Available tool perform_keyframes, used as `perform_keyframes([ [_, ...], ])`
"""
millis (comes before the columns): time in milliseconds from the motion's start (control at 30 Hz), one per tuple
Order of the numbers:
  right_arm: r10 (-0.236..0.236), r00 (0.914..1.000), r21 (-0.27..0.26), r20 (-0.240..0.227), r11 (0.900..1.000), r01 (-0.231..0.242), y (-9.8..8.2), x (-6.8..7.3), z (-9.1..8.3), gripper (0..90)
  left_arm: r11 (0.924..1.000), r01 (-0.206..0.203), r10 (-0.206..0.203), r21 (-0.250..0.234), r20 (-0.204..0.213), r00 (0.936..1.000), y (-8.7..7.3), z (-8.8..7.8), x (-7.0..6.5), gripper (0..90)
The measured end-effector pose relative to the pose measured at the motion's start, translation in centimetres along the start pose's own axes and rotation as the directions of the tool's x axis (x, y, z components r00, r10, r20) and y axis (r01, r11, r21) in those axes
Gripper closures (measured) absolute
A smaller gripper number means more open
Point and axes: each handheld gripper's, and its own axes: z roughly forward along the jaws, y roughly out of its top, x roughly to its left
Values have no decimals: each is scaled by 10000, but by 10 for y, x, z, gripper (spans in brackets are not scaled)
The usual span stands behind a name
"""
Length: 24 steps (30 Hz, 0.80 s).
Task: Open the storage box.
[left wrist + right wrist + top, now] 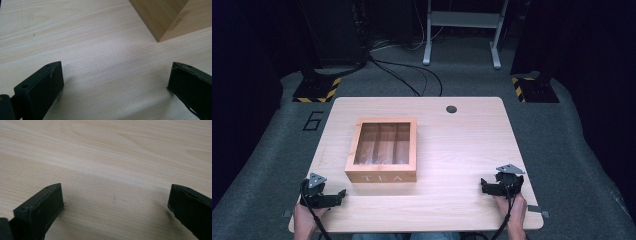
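A wooden tea box [382, 150] with a clear lid and "TEA" on its front stands left of the table's middle; inside, wooden dividers form compartments. Its near corner [160, 20] appears at the top right of the left gripper view. My left gripper [339, 196] rests low on the table near the front left corner, a little in front of and left of the box, jaws wide apart and empty [115, 80]. My right gripper [484, 186] sits at the front right, well away from the box, also open over bare wood [115, 200].
The light wooden table [452, 150] has a small round grommet hole [451, 109] near its back edge. Beyond it lie grey floor, cables [412, 75], a white frame's legs [462, 35] and two stands with yellow-black striped bases [317, 90].
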Motion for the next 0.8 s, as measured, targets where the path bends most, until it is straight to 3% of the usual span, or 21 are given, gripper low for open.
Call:
perform_keyframes([
  [233, 215, 9993, 151, -311, 9997, -211, 1, -3, 2, 0, 9999, -9, 9, 135, 36, 10000, 1, -1, 0, 0],
  [533, 60, 9997, 60, -238, 10000, -58, 1, -1, 2, 0, 9998, 185, -185, -44, -77, 9998, 1, 0, -1, 5],
  [700, 112, 9996, 123, -266, 9999, -109, 1, -1, 2, 0, 9973, 480, -467, -548, 261, 9986, 1, -3, -6, 23],
  [800, 94, 9997, 84, -212, 9999, -92, 1, -1, 1, 9, 9927, 441, -375, -1121, 601, 9975, 3, -6, -12, 72],
])
